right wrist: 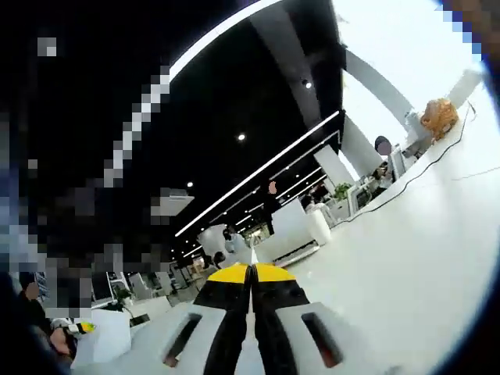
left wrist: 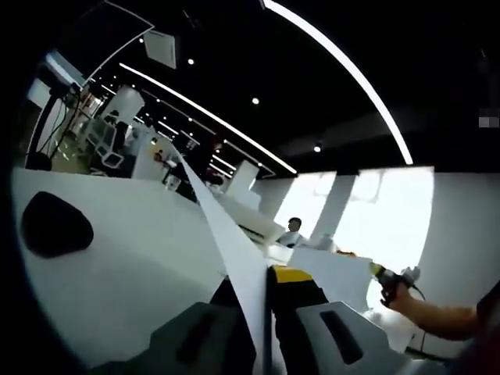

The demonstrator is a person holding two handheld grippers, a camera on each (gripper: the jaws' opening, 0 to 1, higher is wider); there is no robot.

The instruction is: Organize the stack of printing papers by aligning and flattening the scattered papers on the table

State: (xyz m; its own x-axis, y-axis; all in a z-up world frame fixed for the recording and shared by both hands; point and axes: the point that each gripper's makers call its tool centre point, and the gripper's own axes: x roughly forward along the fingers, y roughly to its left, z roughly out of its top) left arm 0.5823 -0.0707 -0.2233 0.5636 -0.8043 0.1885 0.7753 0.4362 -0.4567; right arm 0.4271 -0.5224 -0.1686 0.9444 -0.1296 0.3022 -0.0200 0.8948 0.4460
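Observation:
In the left gripper view a white sheet of printing paper (left wrist: 226,234) stands edge-on, rising from the jaws toward the upper left. My left gripper (left wrist: 262,283) is shut on its lower end, with a yellow-tipped jaw right of the sheet. In the right gripper view my right gripper (right wrist: 251,272) has its yellow-tipped jaws pressed together. A thin white paper edge (right wrist: 251,258) shows in the seam between them. The rest of that paper is hidden behind the jaws.
A white table (left wrist: 133,266) lies to the left with a black rounded object (left wrist: 55,225) on it. At the right, a person's hand (left wrist: 397,293) holds a yellow-tipped tool. Another white tabletop (right wrist: 422,234) carries a cable and a brown object (right wrist: 440,117). Desks and seated people are farther off.

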